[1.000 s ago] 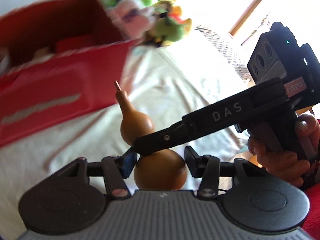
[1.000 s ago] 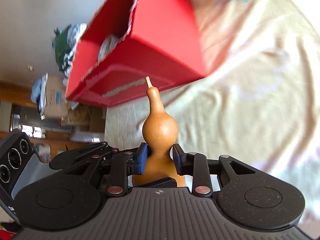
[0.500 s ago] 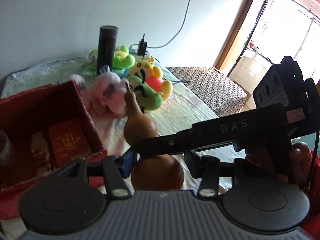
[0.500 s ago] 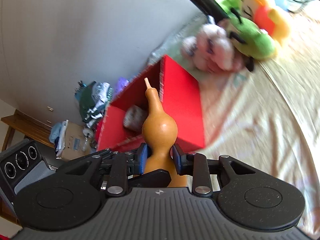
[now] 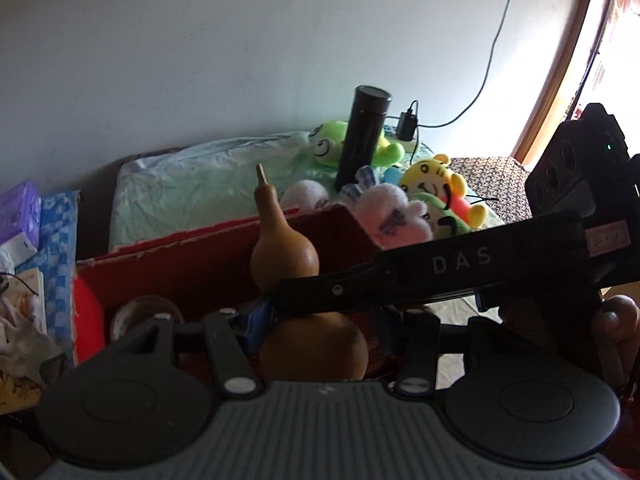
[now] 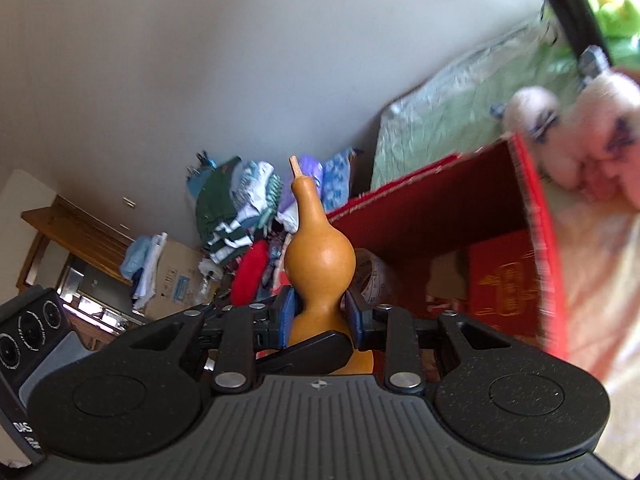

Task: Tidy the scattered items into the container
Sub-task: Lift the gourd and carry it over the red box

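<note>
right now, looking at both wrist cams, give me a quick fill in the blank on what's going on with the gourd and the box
1. Both grippers grip one brown ____ with a short stem on top.
2. The right gripper pinches the gourd at its narrow ____.
3. The open box ahead is coloured ____.
4. A tall ____ flask stands among the plush toys.

Missing words: gourd; waist; red; black

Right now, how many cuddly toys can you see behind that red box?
4. A green one lies farthest back beside the black flask; a yellow one, a pink one and another green one huddle by the red box. More may be hidden.
</note>
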{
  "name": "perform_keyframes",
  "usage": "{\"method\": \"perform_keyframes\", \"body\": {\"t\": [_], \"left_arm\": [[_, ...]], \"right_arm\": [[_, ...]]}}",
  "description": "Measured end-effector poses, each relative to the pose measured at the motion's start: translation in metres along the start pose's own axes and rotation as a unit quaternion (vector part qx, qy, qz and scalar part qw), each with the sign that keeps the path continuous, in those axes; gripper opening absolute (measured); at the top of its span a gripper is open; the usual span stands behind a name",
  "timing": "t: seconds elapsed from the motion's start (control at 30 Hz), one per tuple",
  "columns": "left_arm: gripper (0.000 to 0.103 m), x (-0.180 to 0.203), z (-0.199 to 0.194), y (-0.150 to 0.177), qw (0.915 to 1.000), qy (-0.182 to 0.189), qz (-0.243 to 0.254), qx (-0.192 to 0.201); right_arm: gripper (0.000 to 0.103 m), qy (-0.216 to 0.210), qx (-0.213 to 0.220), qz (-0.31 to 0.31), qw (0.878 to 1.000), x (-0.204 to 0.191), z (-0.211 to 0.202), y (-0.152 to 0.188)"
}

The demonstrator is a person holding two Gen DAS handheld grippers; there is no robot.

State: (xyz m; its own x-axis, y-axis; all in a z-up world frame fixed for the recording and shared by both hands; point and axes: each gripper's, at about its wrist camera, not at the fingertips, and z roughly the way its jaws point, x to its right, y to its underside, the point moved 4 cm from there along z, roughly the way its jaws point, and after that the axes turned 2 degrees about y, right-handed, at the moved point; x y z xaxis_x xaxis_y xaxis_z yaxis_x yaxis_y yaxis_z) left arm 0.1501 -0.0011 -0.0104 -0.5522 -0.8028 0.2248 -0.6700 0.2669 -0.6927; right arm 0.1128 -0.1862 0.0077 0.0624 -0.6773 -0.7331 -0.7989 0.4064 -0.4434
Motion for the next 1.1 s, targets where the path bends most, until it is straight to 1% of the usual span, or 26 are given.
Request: {"method": "perform_keyframes", "body": {"t": [0.1, 0.23, 0.37, 0.47, 0.53, 0.57, 0.63, 0.67, 0.7, 0.77, 0.83, 0.93, 1.0, 1.03, 1.1], "left_arm": [[0.051, -0.026, 0.015, 0.009, 0.9996, 0.001, -0.013, -0.025], [0.050, -0.049, 0.037, 0.023, 0.9978, 0.002, -0.020, -0.063], [0.049, -0.063, 0.057, 0.037, 0.9943, 0.007, -0.030, -0.102], [0.048, -0.070, 0.066, 0.044, 0.9914, 0.008, -0.037, -0.125], [0.047, -0.074, 0.070, 0.046, 0.9899, 0.007, -0.038, -0.136], [0.047, -0.075, 0.071, 0.046, 0.9894, 0.009, -0.041, -0.139], [0.047, -0.080, 0.071, 0.046, 0.9887, 0.018, -0.054, -0.139], [0.047, -0.083, 0.072, 0.047, 0.9876, 0.021, -0.060, -0.144], [0.047, -0.086, 0.074, 0.049, 0.9864, 0.022, -0.067, -0.148], [0.048, -0.090, 0.074, 0.051, 0.9862, 0.019, -0.071, -0.148], [0.048, -0.093, 0.074, 0.055, 0.9845, 0.021, -0.083, -0.153], [0.048, -0.097, 0.069, 0.057, 0.9839, 0.033, -0.094, -0.148], [0.052, -0.098, 0.067, 0.056, 0.9845, 0.041, -0.092, -0.143], [0.056, -0.099, 0.067, 0.055, 0.9845, 0.045, -0.091, -0.143], [0.057, -0.099, 0.071, 0.053, 0.9839, 0.045, -0.090, -0.148]], "right_arm": [[0.030, 0.014, -0.024, 0.024, 0.999, 0.005, 0.033, 0.002], [0.030, 0.043, -0.053, 0.054, 0.996, 0.016, 0.065, 0.009], [0.030, 0.089, -0.079, 0.048, 0.992, 0.021, 0.086, 0.020], [0.029, 0.116, -0.105, 0.048, 0.987, 0.026, 0.099, 0.024], [0.026, 0.131, -0.121, 0.044, 0.983, 0.030, 0.107, 0.025], [0.023, 0.139, -0.129, 0.041, 0.981, 0.031, 0.111, 0.025], [0.023, 0.147, -0.147, 0.041, 0.977, 0.032, 0.115, 0.023], [0.021, 0.149, -0.150, 0.032, 0.977, 0.032, 0.115, 0.020], [0.018, 0.149, -0.151, 0.020, 0.977, 0.030, 0.115, 0.018], [0.016, 0.155, -0.148, 0.015, 0.977, 0.031, 0.115, 0.014], [0.016, 0.155, -0.148, 0.021, 0.977, 0.034, 0.114, 0.011], [0.020, 0.162, -0.138, 0.021, 0.977, 0.037, 0.106, 0.012], [0.021, 0.149, -0.128, 0.031, 0.980, 0.040, 0.095, 0.010], [0.022, 0.140, -0.119, 0.042, 0.982, 0.043, 0.090, 0.007], [0.023, 0.141, -0.093, 0.049, 0.984, 0.047, 0.083, -0.001]]}}
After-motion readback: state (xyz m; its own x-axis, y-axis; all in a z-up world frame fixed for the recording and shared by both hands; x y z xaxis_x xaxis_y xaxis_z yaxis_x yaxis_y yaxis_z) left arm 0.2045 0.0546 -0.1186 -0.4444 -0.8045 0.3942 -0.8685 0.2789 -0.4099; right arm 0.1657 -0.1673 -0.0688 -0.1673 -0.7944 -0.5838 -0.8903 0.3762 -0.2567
